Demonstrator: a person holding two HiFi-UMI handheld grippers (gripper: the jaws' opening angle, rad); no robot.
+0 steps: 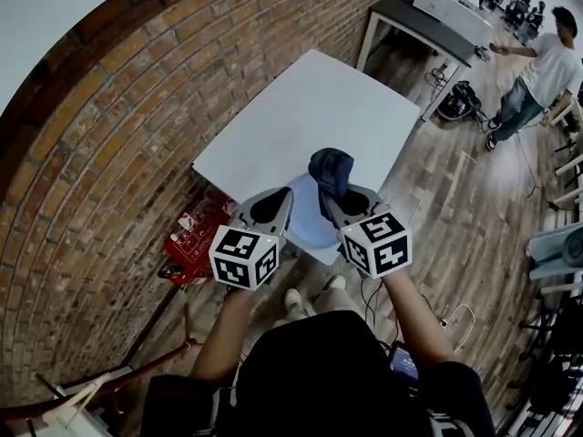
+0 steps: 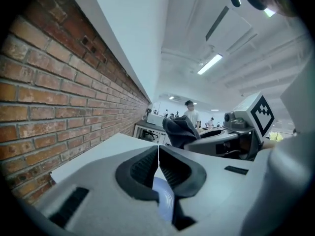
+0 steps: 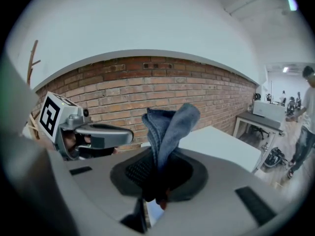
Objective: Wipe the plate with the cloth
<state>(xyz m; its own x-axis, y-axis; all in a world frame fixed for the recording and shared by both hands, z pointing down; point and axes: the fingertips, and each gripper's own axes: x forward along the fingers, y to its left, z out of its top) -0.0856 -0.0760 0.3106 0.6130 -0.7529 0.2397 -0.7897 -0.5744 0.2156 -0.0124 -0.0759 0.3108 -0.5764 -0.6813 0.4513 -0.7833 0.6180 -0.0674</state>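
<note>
Right tool [image 1: 339, 198] clamped on bunched dark-blue cloth [image 1: 331, 171], which stands out past its tips. Pale blue plate [image 1: 305, 226] sits just left of it, at the white worktop's [image 1: 310, 116] near edge. Left tool [image 1: 273, 209] is closed thin, on the plate's rim as I read it; I judge the cloth swings left onto the plate's face.

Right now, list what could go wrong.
1. The left gripper pinches the plate only by its rim; wiping pressure could twist it loose.
2. The plate is near the edge of the table, so a slip might send it to the floor.
3. The cloth sticks out bunched from the right gripper; its jaws could scrape the plate.
</note>
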